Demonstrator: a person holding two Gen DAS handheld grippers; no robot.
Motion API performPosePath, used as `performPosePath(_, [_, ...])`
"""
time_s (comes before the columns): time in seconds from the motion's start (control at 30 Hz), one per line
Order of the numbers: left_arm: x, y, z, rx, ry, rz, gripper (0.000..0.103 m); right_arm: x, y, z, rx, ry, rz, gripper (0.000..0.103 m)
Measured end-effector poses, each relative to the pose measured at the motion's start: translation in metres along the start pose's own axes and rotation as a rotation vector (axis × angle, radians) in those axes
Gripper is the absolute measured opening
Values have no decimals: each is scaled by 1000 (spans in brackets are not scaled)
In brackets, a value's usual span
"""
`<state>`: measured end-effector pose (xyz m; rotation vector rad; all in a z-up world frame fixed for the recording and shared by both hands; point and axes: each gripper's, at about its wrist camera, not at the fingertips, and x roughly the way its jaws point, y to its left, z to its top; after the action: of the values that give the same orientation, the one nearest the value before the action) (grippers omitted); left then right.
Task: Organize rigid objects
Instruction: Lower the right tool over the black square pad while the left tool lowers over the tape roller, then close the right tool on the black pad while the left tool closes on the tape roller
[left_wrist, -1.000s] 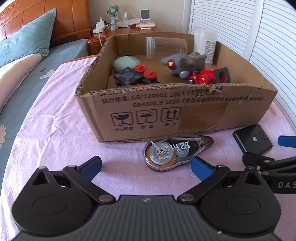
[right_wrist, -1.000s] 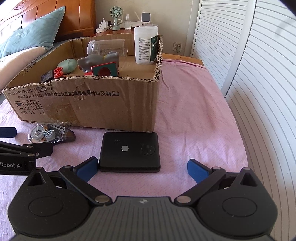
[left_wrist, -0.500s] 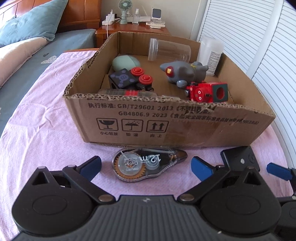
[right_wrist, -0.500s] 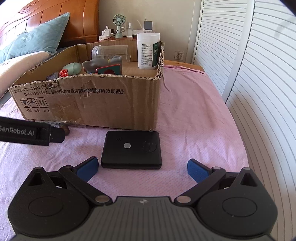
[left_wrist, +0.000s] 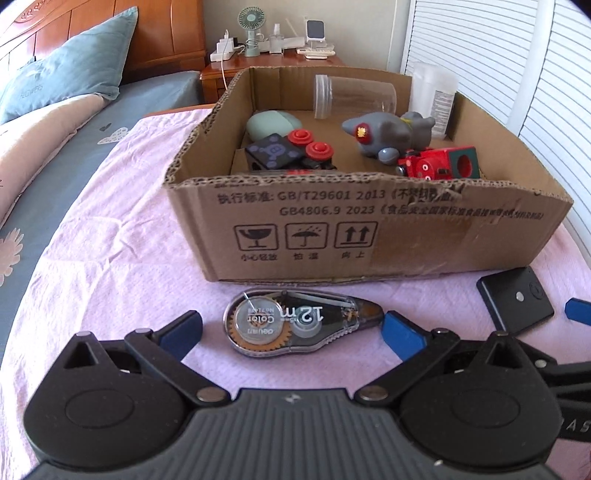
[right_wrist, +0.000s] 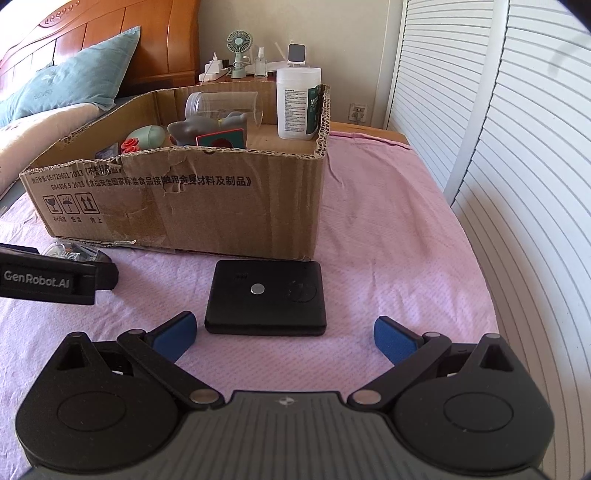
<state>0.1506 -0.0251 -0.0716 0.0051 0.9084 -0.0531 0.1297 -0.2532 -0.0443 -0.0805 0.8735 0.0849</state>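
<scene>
- My left hand-held gripper (left_wrist: 291, 326) is spread wide and holds nothing; the tape roller (left_wrist: 301, 323) lies flat on the pink cloth (left_wrist: 110, 258) in the lower middle of the left view, between the blue pads.
- My right hand-held gripper (right_wrist: 284, 332) is also wide and empty; the flat black box (right_wrist: 266, 297) sits in the centre of the right view, just ahead of the pads and just in front of the cardboard box (right_wrist: 221, 206).
- Risk, as I judge it: the tape roller is low and smooth, so closing too high could squirt it forward against the carton wall.
- The flat black box is thin, too. A shallow grip may slip off its edges or pinch the cloth and drag it.
- My two tools are close together at the right edge of the left view, so they could bump if both reach at once.
- The carton's near wall stands between both things and the inside, so each must be lifted over its ragged rim.
- Inside, a grey toy (left_wrist: 388, 134), a red toy (left_wrist: 436, 166), a clear jar (left_wrist: 354, 96) and a white bottle (right_wrist: 298, 103) leave little room. The front right looks freest.
</scene>
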Motion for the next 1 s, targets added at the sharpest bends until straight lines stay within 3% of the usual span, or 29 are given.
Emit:
performPosePath(0.87, [0,1,-6,-21,-54,11,101,13,13,17,-84,6,88,103])
performPosePath(1.0, [0,1,-6,-4,-68,-3,97,14,11,17,-99,0,103,103])
